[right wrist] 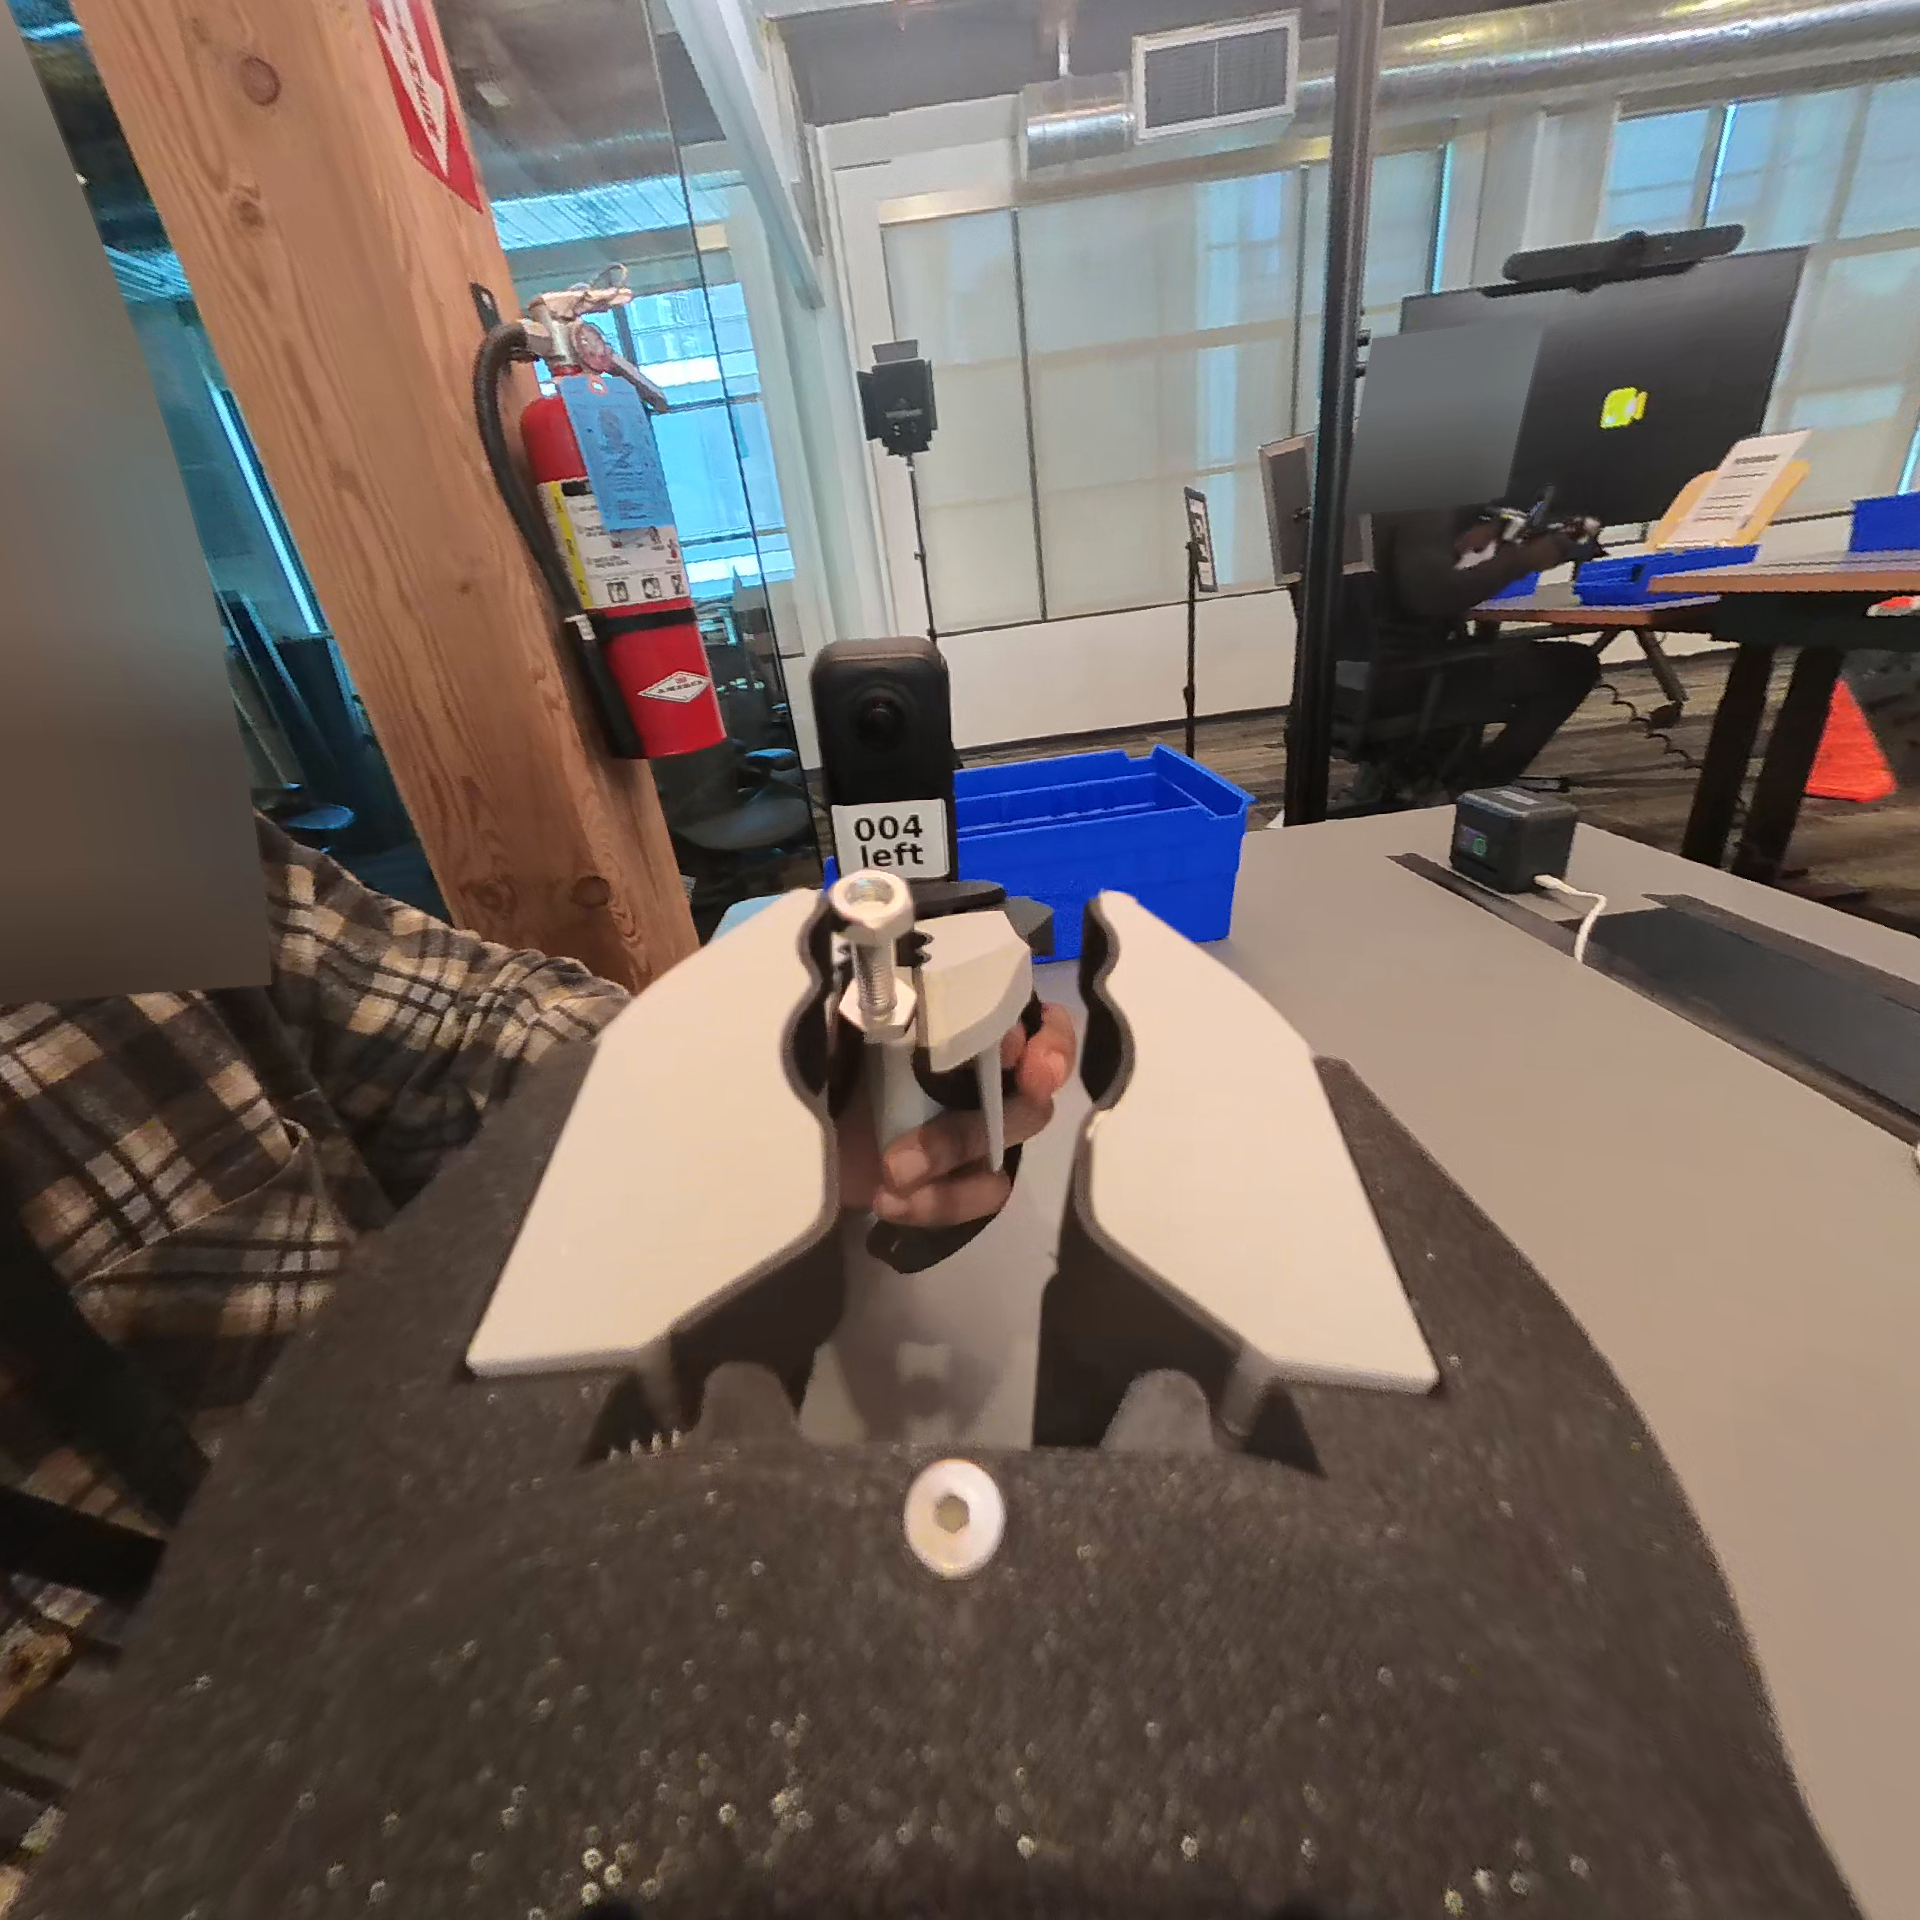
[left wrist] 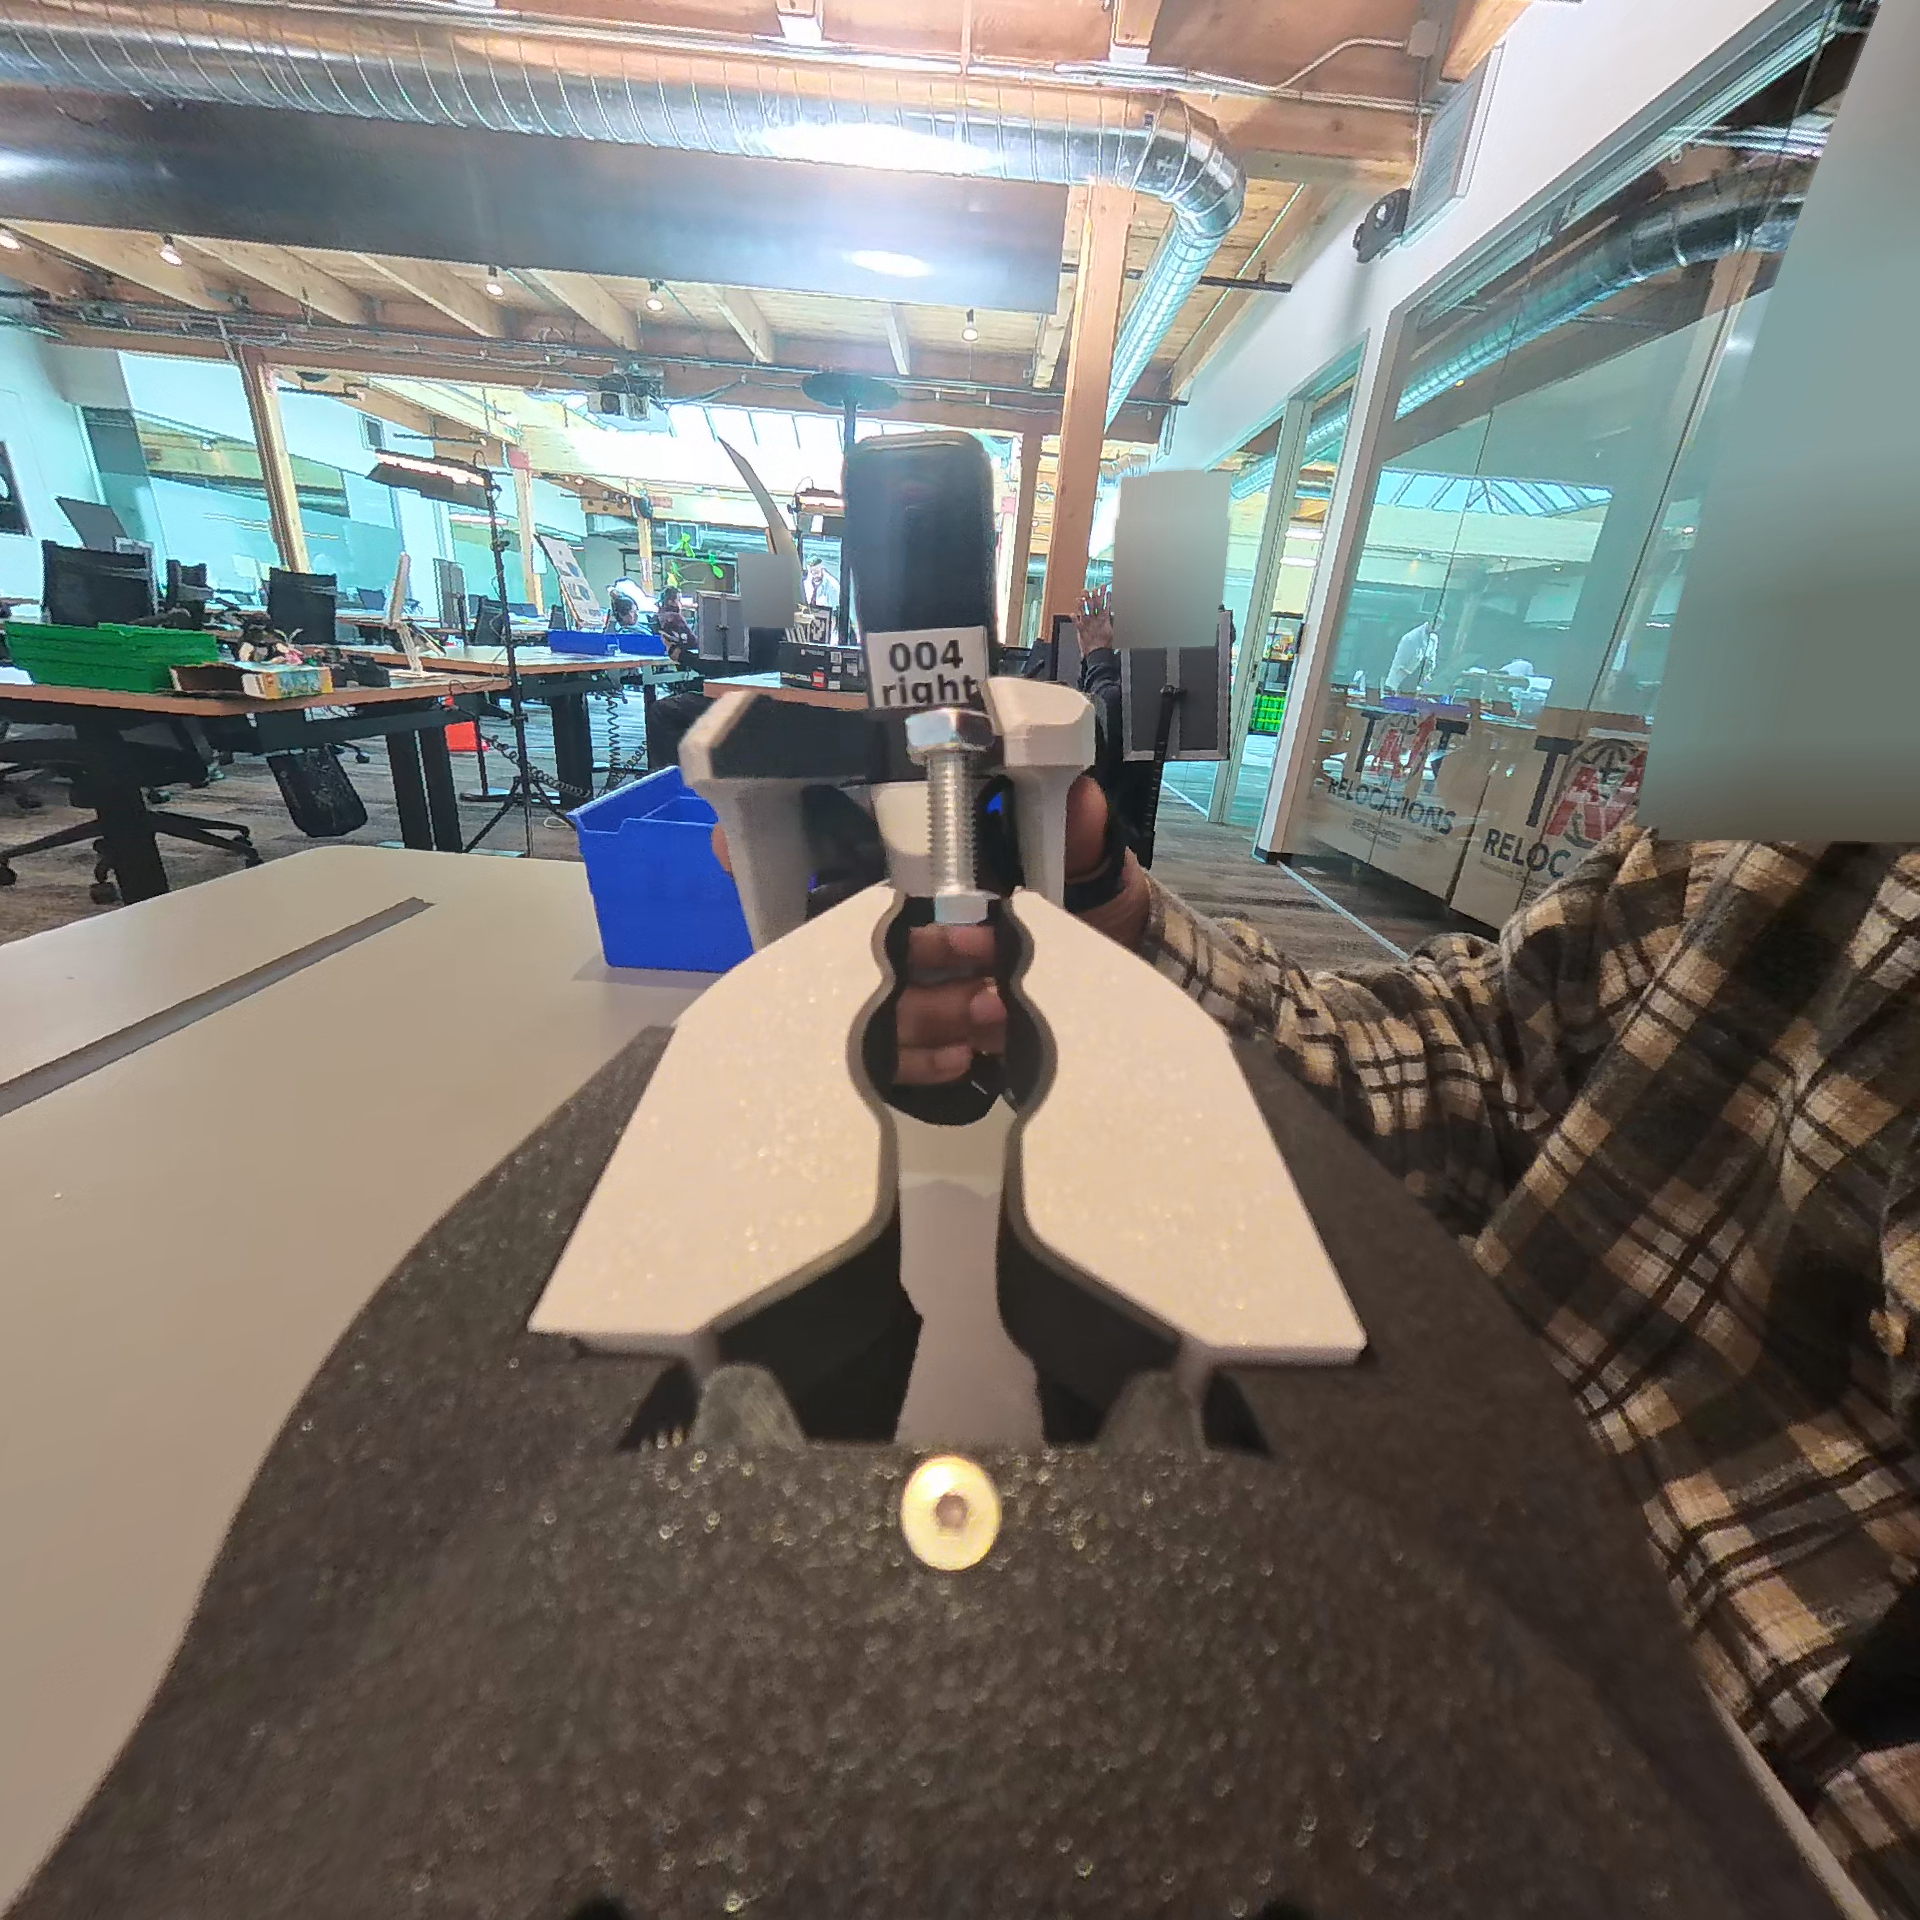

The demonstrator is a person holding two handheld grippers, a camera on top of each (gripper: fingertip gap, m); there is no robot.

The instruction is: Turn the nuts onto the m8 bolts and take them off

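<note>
Closest in, left gripper (left wrist: 954,920) pinches the nut (left wrist: 964,910) at the bolt's lower end, bolt (left wrist: 952,821) standing upright above the grey table (left wrist: 208,1091). Right gripper (right wrist: 951,971) hangs spread wide around it, gripping nothing; blue bin (right wrist: 1101,831) behind.

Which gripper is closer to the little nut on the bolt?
Left. The left gripper grips the nut at the lower end of the bolt; the right gripper is open, around the head end.
</note>
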